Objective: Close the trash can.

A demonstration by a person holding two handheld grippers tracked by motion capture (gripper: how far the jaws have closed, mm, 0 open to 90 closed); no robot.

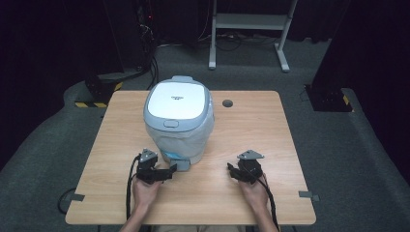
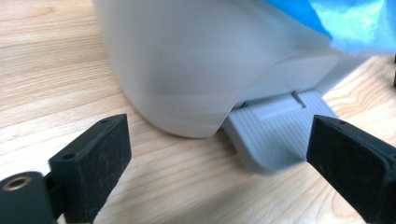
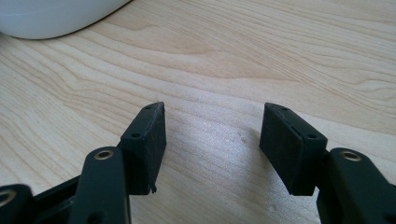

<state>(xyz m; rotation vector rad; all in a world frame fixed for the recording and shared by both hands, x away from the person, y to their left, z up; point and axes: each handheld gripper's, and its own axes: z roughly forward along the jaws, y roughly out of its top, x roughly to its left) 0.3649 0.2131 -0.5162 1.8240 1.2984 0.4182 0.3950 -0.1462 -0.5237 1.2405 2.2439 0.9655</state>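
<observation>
Two forearms come in from the bottom edge of the high view, each hand wrapped around a black gripper low over the table [image 1: 232,193]; the left hand [image 1: 146,189] holds the left gripper [image 1: 170,170] pointing right and a little forward, its tips just beside the grey pedal [image 1: 183,166] at the foot of the white bin [image 1: 179,121]; in the left gripper view its jaws stand wide apart with nothing between the pads, the ribbed pedal [image 2: 275,135] lying ahead of the gap and nearer one jaw, the bin's rounded white wall [image 2: 187,65] rising behind it and a blue liner [image 2: 345,23] showing at the top corner; the right hand [image 1: 255,191] holds the right gripper [image 1: 231,169] well apart from the bin, tips turned left and forward; in the right gripper view its jaws are parted over bare wood, holding nothing, with the bin's base [image 3: 51,18] at the upper corner; the bin stands at the table's middle, lid closed, toward the far edge; the tabletop is pale wood grain with a round cable hole [image 1: 227,103]; around it lies grey carpet [image 1: 348,140], with a white metal frame [image 1: 251,24] beyond and dark surroundings.
</observation>
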